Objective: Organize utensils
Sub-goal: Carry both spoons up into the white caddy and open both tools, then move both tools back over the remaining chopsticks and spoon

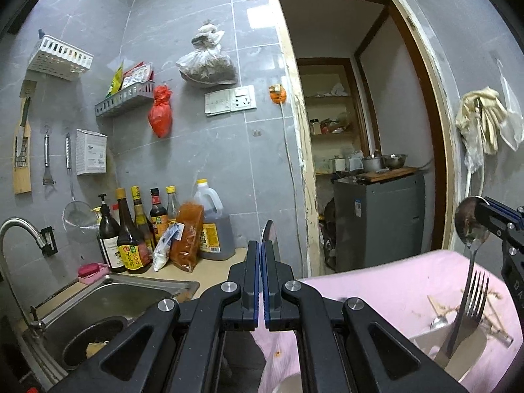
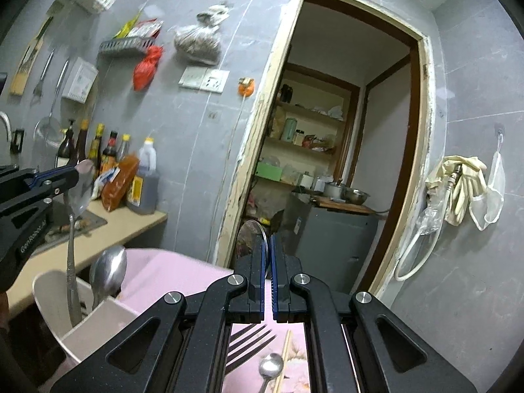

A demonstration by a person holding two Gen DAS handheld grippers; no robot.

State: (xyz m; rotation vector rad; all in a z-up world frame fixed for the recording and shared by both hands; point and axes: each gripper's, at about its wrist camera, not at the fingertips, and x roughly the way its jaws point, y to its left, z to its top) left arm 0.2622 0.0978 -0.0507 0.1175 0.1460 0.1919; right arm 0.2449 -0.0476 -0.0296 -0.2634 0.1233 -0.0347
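Left hand-held gripper: jaws clamped on the bowl of a long-handled steel spoon, whose handle hangs down into the beige plastic utensil holder below. A second steel spoon stands in that holder, just right of the hanging handle. Right hand-held gripper: jaws clamped on the bowl of another steel spoon. Beneath it, on the pink-covered table, lie a steel fork, a small spoon and wooden chopsticks.
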